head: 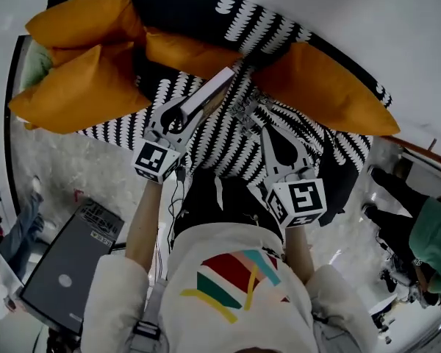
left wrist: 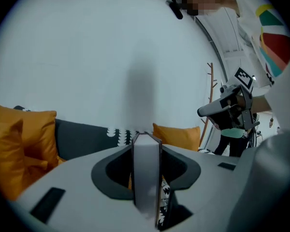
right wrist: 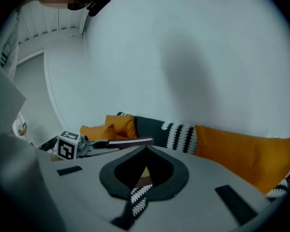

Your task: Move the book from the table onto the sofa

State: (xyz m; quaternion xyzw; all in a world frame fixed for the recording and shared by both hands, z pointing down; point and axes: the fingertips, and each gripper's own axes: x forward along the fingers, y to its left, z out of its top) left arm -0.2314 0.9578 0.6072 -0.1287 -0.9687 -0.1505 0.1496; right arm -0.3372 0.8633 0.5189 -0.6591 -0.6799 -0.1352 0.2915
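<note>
White sweatshirt point(head: 242, 285) with coloured stripes fills the near edge, worn by a person who holds both grippers out over a sofa point(head: 224, 142) covered in a black-and-white pattern. Left gripper point(head: 198, 105) is clamped on the book point(head: 219, 85), a thin grey volume. The left gripper view shows its edge filling the gap between the jaws. It is over the middle of the seat, and whether it touches the cover cannot be told. Right gripper point(head: 264, 127), just right of it, has its jaws together on nothing. Orange cushions point(head: 81, 87) lie on the sofa: two piled far left, one against the backrest, one at the right.
</note>
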